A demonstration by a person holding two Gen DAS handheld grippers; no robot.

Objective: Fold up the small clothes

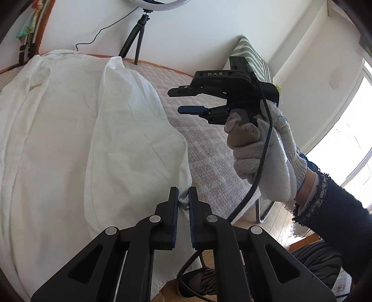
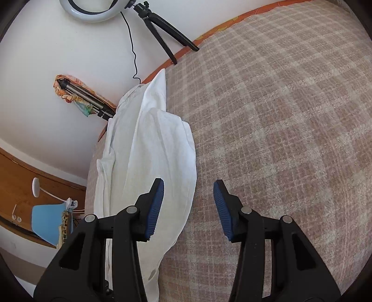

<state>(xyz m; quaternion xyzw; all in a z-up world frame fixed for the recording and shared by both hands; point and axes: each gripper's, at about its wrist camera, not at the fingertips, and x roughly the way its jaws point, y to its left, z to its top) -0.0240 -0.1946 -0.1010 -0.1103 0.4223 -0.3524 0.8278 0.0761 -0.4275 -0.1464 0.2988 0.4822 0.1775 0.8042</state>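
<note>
- One white garment [image 1: 69,139] is spread on the checked bedspread [image 1: 209,151].
- Its edge is pinched between the closed fingers of the left gripper [image 1: 183,199].
- The right gripper [image 2: 188,185] is held above the bedspread, fingers apart and empty.
- Only the left view shows the gloved hand [image 1: 262,158]; one tripod [image 2: 162,21] is seen in both.

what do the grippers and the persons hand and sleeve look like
Both the left gripper and right gripper are matte black plastic with silver rivets and ribbed blue pads. The right one carries white "DAS" lettering and a black cable. The right hand wears a cream knit glove; the sleeve is dark, speckled knit.
</note>
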